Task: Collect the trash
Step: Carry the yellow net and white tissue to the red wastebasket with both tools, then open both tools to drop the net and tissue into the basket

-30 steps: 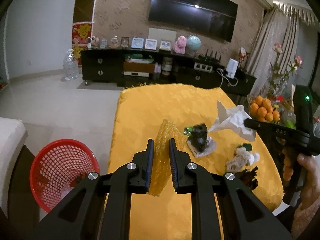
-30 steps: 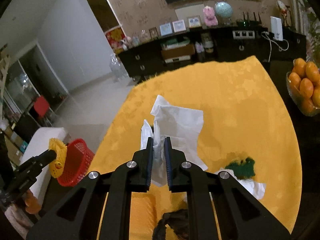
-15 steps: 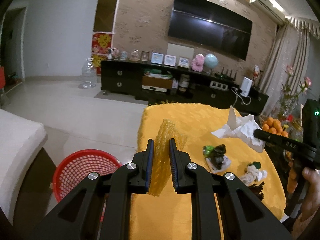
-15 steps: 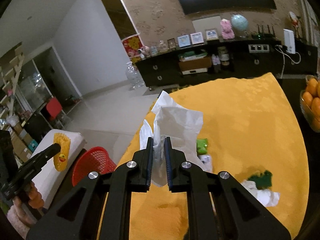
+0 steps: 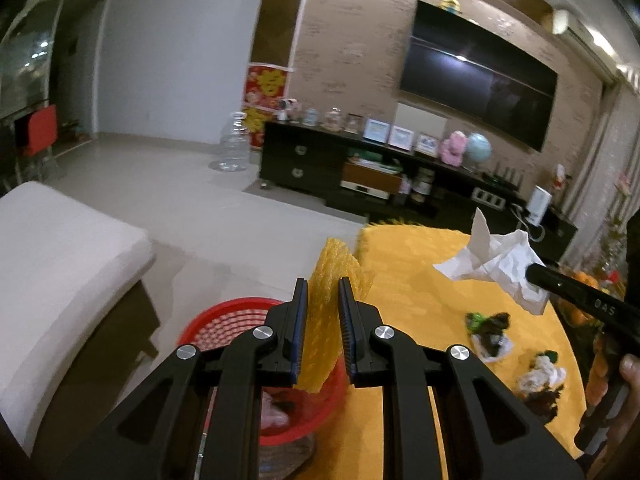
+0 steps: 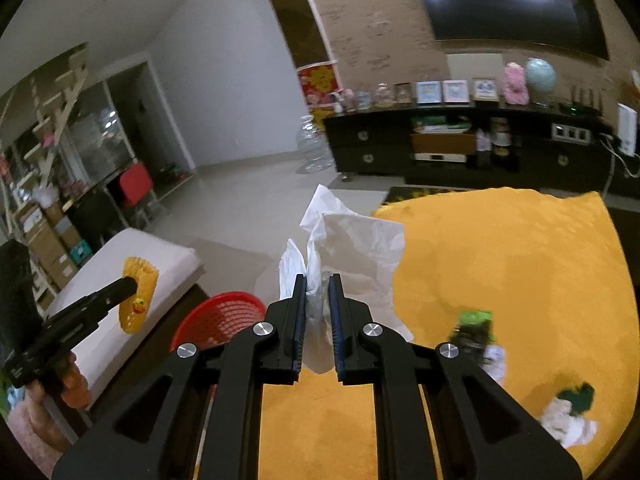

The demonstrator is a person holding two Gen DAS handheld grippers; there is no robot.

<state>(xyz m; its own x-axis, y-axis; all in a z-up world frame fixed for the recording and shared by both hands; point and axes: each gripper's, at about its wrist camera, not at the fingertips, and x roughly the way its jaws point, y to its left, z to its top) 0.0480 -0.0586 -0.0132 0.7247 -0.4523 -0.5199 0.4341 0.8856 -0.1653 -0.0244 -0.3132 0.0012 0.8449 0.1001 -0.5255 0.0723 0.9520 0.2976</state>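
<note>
My left gripper (image 5: 323, 300) is shut on a yellow foam fruit net (image 5: 334, 272) and holds it in the air above the red mesh basket (image 5: 224, 320) beside the table; the net also shows in the right wrist view (image 6: 138, 300). My right gripper (image 6: 318, 300) is shut on a crumpled white tissue (image 6: 352, 248), held above the table's left edge. The tissue also shows in the left wrist view (image 5: 500, 264). The basket shows in the right wrist view (image 6: 218, 316), below and left of the tissue.
The table has a yellow cloth (image 6: 500, 260). Scraps of trash lie on it: a dark and green wrapper (image 5: 488, 336), (image 6: 474, 328) and a white and green wad (image 5: 540, 372), (image 6: 572, 412). A white sofa seat (image 5: 60, 248) stands left of the basket. Oranges (image 5: 588, 280) sit at right.
Both grippers have swung left, from over the table toward the red basket, each still holding its piece. The left gripper now hangs over the basket.
</note>
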